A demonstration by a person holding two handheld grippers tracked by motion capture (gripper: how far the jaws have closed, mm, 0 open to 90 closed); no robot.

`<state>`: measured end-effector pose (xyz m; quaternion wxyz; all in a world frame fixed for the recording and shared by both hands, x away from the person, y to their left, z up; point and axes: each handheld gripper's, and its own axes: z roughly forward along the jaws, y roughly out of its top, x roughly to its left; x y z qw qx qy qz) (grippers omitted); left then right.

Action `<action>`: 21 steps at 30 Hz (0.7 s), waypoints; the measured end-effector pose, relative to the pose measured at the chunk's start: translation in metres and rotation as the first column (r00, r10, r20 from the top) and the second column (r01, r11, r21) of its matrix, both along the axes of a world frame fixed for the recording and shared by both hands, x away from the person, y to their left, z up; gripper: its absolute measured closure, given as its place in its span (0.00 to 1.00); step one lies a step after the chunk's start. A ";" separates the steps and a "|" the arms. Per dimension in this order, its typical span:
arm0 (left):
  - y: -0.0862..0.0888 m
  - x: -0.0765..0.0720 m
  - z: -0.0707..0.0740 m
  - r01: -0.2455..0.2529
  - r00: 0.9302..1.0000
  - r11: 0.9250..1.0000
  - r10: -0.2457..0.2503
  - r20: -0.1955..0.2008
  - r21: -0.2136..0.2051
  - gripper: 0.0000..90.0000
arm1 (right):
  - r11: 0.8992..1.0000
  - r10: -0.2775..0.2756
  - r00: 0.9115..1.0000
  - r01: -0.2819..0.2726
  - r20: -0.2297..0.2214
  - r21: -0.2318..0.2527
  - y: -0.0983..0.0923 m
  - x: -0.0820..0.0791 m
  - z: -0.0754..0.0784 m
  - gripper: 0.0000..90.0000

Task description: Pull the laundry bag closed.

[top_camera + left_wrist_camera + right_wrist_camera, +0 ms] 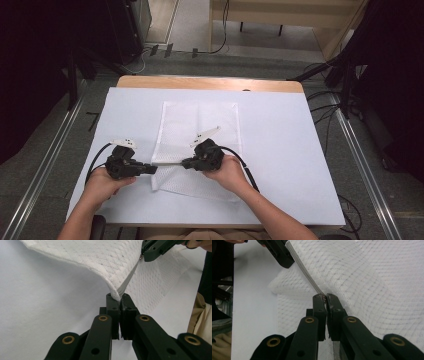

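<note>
A white mesh bag [200, 125] lies flat on the white-covered table [285, 150]. Its grey zipper [168, 163] runs taut between the two grippers near the bag's front left. My left gripper [153, 170] is shut on the bag's corner at the zipper's end [119, 295], which it lifts a little off the table. My right gripper [185, 163] is shut on the zipper [308, 277], its tips [324, 297] closed at the slider. The right gripper [150, 251] is also in the left gripper view, and the left gripper [279, 253] in the right gripper view. The mesh [367, 277] spreads behind.
The table's wooden far edge [210, 83] shows beyond the white cover. Metal rails [45, 150] run along the floor on both sides, with cables [325, 110] at the right. Bare cover lies left and right of the bag.
</note>
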<state>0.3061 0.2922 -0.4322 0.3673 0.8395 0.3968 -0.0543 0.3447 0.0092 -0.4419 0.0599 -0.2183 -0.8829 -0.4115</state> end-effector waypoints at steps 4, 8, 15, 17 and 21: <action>-0.001 0.000 0.000 0.003 1.000 1.000 -0.003 -0.012 -0.006 0.98 | 1.000 0.001 1.000 -0.001 0.003 0.008 -0.002 -0.001 0.000 0.98; 0.002 0.000 0.000 -0.004 1.000 1.000 0.004 -0.021 -0.009 0.98 | 1.000 -0.016 1.000 0.016 -0.007 0.002 -0.006 0.000 -0.003 0.98; 0.002 0.000 0.000 -0.002 1.000 1.000 0.002 -0.012 -0.004 0.98 | 1.000 -0.012 1.000 0.012 0.005 0.006 -0.012 -0.002 -0.003 0.98; 0.002 0.000 0.000 0.001 1.000 1.000 -0.001 -0.013 -0.002 0.98 | 1.000 -0.016 1.000 0.016 0.005 -0.005 -0.014 -0.002 -0.005 0.98; -0.001 -0.002 0.000 0.017 1.000 1.000 -0.017 0.001 0.008 0.98 | 1.000 -0.028 1.000 0.028 -0.015 0.008 -0.021 0.000 -0.008 0.98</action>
